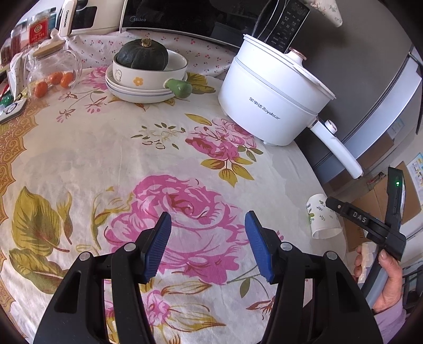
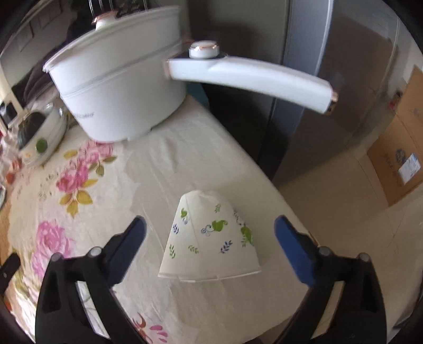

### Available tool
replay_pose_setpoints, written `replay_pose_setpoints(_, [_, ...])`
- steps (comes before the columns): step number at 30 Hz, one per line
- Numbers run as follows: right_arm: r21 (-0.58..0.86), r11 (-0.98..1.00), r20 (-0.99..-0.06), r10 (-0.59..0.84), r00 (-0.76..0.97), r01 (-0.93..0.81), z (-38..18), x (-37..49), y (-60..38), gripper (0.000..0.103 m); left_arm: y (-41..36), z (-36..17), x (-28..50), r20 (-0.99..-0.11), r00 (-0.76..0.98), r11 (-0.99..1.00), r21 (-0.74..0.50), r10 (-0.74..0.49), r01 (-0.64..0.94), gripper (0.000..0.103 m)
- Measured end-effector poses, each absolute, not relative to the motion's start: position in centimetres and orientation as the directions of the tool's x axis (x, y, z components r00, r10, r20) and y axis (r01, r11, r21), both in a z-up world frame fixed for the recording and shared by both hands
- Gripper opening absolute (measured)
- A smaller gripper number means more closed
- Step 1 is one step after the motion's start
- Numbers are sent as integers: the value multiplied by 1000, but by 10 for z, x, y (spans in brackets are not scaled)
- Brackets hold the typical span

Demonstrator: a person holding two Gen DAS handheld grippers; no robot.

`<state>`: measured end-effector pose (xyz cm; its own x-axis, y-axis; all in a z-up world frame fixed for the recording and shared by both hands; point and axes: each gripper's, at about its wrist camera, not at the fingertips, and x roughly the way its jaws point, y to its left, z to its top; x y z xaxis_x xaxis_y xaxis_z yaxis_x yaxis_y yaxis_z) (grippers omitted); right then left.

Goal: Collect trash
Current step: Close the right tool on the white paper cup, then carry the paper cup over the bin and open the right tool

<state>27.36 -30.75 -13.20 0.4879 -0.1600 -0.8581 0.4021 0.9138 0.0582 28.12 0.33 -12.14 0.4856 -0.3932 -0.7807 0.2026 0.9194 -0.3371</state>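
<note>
Right up close in the right wrist view, the right gripper (image 2: pixel 210 242) has its blue jaws spread wide, one either side of the paper cup (image 2: pixel 208 238), and neither pad touches it. One cup, lying on its side on the floral tablecloth (image 2: pixel 158 164), mouth toward the camera, base pointing toward the white electric pot (image 2: pixel 116 87). It is white with small green and blue leaf sprigs, and its wall looks creased into flat panels. It lies near the table edge, on the handle side of the pot and well short of it.

The left wrist view gives what that one cannot: the left gripper (image 1: pixel 207 246) hangs over a big pink rose print with its jaws apart and nothing between them. It also catches the right gripper from outside, black with a green light, and the person's right hand (image 1: pixel 383 280) around its handle, a pale purple sleeve below. The same cup sits just beside that tool.

Further back, the pot, one of it, lid on, its long handle (image 2: pixel 251 79) reaching out past the table edge. Beyond the pot on the left: one dark green squash (image 1: pixel 142 55) in a bowl on stacked plates, and one glass jar (image 1: pixel 53 68) with three orange fruits behind it. At the very back, beyond the pot, a Midea microwave (image 1: pixel 185 16). To the pot's right stands a grey refrigerator (image 2: pixel 343 79), and only the right view shows the floor and cardboard box (image 2: pixel 401 137) past it.
</note>
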Motion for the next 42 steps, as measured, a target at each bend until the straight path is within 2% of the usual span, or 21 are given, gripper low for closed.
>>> replay_pose_setpoints(7, [38,909,-914,-136,382,415,-162,288,-303,95,-3,-125,280,-789,470,918,-334,-396,214,57])
replay_pose_setpoints(9, [34,909,-929,-124,349,415,-177,290,-300,80,-4,-126,280,-791,466,918,-333,-397,217,57])
replay_pose_setpoints(13, [9,920,-897,-166,409,391,-170,288,-287,69,-1,-127,281,-792,469,920,-332,-392,208,57])
replay_pose_setpoints(30, [65,959,-774,-126,620,275,-92,260,-217,69,13,-101,270,-742,545,919,-343,-392,194,57])
replay_pose_setpoints(42, [21,955,-684,-201,701,295,-56,188,-189,70,3,-80,217,-680,591,898,-373,-435,231,57])
